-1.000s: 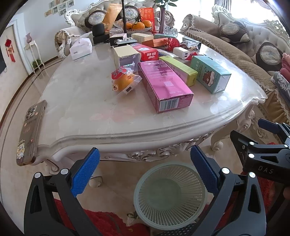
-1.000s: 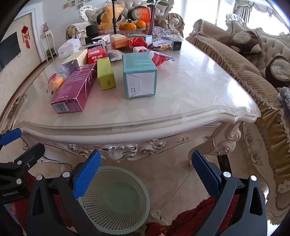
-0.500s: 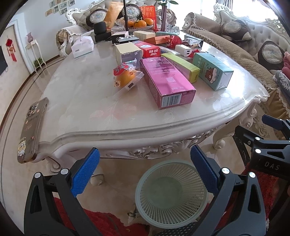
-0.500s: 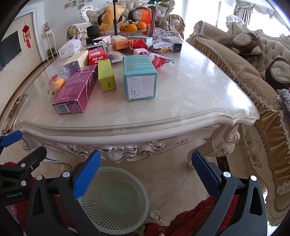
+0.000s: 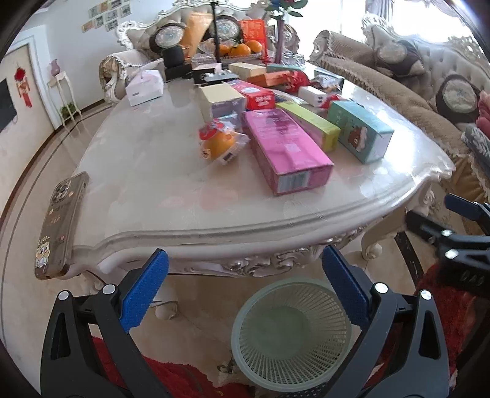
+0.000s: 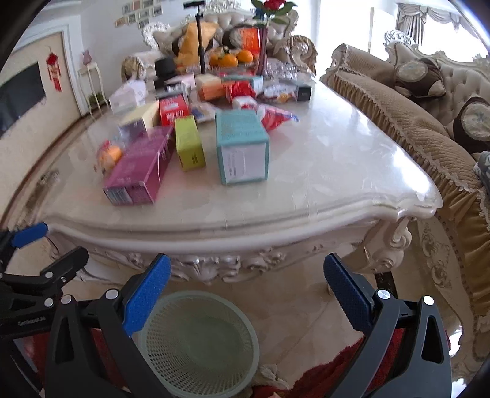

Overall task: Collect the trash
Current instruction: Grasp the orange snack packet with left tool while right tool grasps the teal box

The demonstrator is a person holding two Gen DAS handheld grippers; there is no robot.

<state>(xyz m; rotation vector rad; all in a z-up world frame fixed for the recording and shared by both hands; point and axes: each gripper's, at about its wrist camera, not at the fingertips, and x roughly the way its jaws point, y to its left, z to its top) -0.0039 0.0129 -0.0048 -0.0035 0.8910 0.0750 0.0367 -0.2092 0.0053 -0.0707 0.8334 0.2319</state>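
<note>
On marble table [image 5: 147,171]: boxes, phone [image 5: 58,226] (sofas behind); both grippers [image 5: 242,287] [image 6: 245,290] spread wide, holding nothing.

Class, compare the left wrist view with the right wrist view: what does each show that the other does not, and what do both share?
Only the left wrist view shows the phone at the table's near left edge and the teal box's bear picture. Only the right wrist view shows the wall television and red roses. Both show the pink box, teal box, mesh basket on the floor, and open grippers: left gripper, right gripper.
</note>
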